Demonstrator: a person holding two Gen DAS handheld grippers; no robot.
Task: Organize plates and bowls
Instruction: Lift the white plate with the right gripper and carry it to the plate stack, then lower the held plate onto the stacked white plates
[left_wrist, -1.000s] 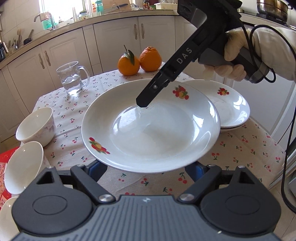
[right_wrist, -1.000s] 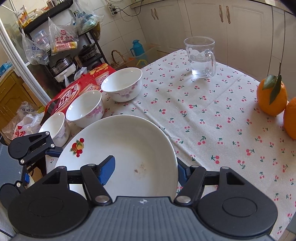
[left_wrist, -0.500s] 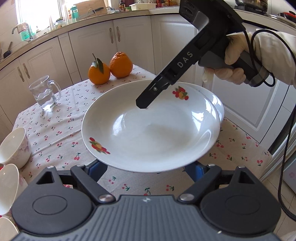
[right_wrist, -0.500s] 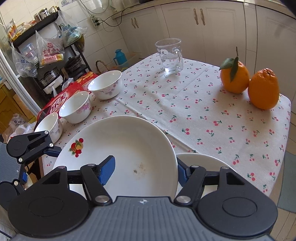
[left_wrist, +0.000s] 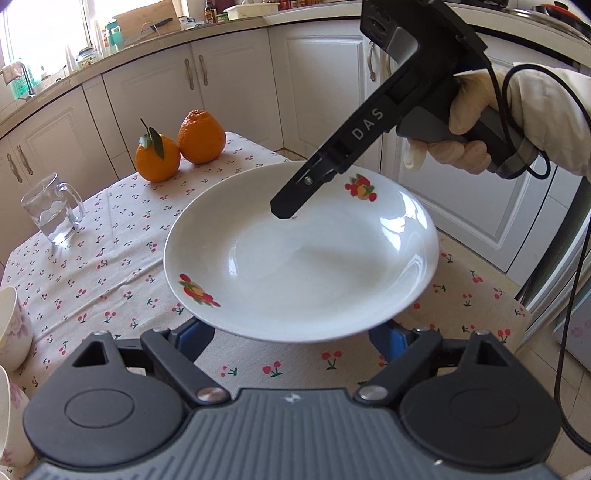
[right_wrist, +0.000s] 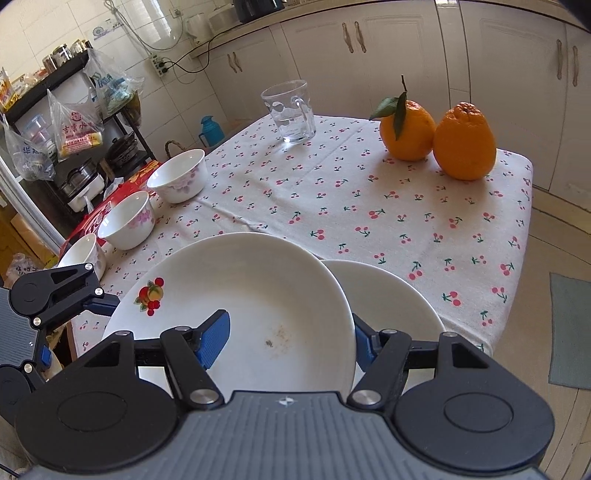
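Held plate (left_wrist: 301, 254): up off the table, rim caught at opposite edges by both tongs, kept roughly level; likely so it can be lowered flat.
Right tongs (right_wrist: 288, 341): clamped on the plate's rim, one blue pad (right_wrist: 214, 338) inside the dish, the other below it.
Left tongs (left_wrist: 291, 338): at the plate's near rim, probably pinching it; the pads are mostly hidden under the edge.
Stacked plates (right_wrist: 391, 295): just right of the right tongs, partly under the held plate; the probable landing spot.
Bowls (right_wrist: 177, 175): three in a row, far left of the right tongs.
Table (right_wrist: 369, 206): cherry-print cloth, with oranges (right_wrist: 436, 134) and glass mug (right_wrist: 290, 110) beyond.
Room: kitchen, white cabinets behind.
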